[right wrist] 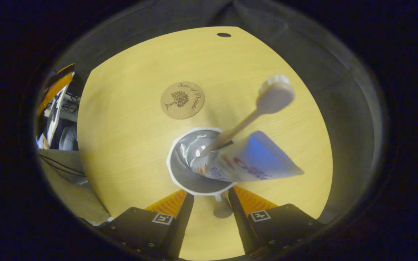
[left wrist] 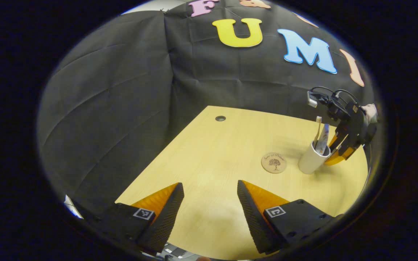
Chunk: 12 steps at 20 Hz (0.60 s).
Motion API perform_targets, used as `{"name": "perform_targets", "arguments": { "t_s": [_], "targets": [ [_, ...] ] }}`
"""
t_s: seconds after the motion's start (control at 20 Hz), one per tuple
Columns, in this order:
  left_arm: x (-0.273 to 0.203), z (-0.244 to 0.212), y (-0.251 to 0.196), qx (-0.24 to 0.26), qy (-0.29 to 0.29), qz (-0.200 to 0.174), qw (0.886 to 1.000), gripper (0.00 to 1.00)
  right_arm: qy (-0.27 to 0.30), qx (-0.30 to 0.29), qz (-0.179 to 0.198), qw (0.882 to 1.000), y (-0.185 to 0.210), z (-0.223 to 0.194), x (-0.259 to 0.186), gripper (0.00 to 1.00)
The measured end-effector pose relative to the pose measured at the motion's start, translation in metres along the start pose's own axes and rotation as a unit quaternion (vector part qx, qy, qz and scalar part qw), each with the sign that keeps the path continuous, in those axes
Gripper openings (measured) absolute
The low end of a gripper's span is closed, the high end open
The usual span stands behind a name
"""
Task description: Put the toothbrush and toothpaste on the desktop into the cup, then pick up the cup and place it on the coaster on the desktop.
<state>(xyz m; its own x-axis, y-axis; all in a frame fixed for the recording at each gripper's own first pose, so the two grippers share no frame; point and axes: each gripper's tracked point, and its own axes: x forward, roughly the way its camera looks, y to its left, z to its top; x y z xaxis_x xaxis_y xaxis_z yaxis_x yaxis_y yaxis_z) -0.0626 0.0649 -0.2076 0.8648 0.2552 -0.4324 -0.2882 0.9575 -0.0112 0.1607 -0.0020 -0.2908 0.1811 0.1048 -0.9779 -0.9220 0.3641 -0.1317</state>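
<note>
A white cup [left wrist: 308, 163] stands on the wooden desktop [left wrist: 209, 152] with a toothbrush [left wrist: 318, 128] and a toothpaste tube [left wrist: 323, 139] upright in it. From above, the toothbrush [right wrist: 274, 96] and the toothpaste tube [right wrist: 252, 163] lean out over the cup rim [right wrist: 172, 170]. My right gripper [right wrist: 210, 194] sits against the cup's near side, its fingers apart on either side of a small handle [right wrist: 222, 209]. The right gripper [left wrist: 336, 154] is held by a hand. A round cork coaster [left wrist: 274, 162] lies bare just left of the cup. My left gripper [left wrist: 209, 184] hangs open over the desktop's front.
A small cable hole [left wrist: 220, 118] sits near the desktop's far edge. Black cloth walls close in behind and to the left. In the right gripper view, the coaster [right wrist: 182, 100] lies just beyond the cup, and gear and cables [right wrist: 58, 141] lie off the table's left edge.
</note>
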Motion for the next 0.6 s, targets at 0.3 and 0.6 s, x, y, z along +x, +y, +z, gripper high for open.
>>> {"name": "perform_targets", "arguments": {
  "t_s": [0.3,0.6],
  "targets": [
    [-0.002,-0.008,-0.004,0.006,0.014,0.005,1.000,0.95,0.023,-0.007,0.012,1.000,-0.002,0.002,0.024,0.62],
    [0.002,-0.009,-0.006,0.003,0.018,0.009,1.000,0.95,0.023,-0.008,0.003,1.000,-0.009,-0.002,0.030,0.36]
  ]
}}
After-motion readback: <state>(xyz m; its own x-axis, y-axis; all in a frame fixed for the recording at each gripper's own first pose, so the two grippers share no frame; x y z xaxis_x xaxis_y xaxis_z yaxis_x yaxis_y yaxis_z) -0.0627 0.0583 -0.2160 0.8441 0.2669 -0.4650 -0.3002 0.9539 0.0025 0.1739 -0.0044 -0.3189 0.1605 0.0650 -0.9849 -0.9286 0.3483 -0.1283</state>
